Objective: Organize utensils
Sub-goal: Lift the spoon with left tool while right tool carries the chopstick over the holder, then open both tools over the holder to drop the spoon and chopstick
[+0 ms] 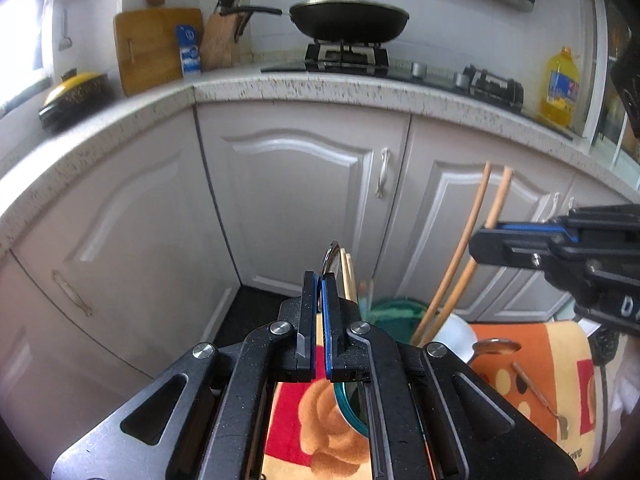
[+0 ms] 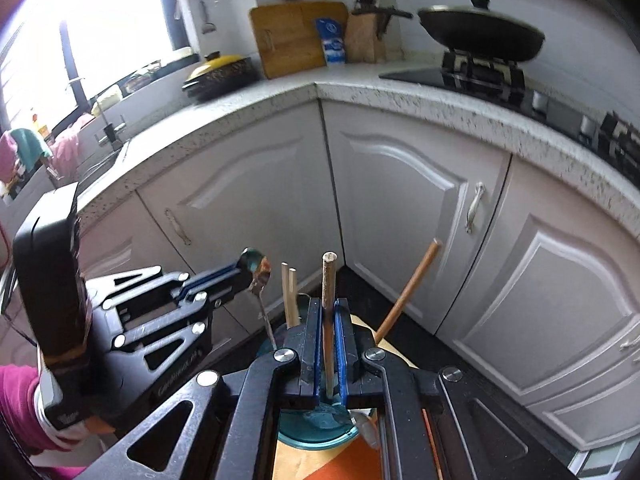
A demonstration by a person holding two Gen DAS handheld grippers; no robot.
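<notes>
My left gripper (image 1: 319,280) is shut on a metal spoon (image 1: 333,255), bowl end up, above a teal cup (image 1: 345,408). In the right wrist view the left gripper (image 2: 240,270) holds that spoon (image 2: 256,268) at the left, its handle reaching down toward the teal cup (image 2: 316,428). My right gripper (image 2: 329,304) is shut on an upright brown chopstick (image 2: 329,280) whose lower end goes into the cup. A second brown chopstick (image 2: 412,284) leans to the right. Two pale chopsticks (image 2: 289,292) stand in the cup. From the left wrist view, the right gripper (image 1: 484,238) is at the right.
A patterned orange and red cloth (image 1: 532,344) covers the surface below, with a second spoon (image 1: 496,348), a fork (image 1: 540,396) and a white cup (image 1: 456,336) on it. White cabinet doors (image 1: 304,184) stand close ahead under a speckled counter (image 1: 320,84) with a wok (image 1: 348,20).
</notes>
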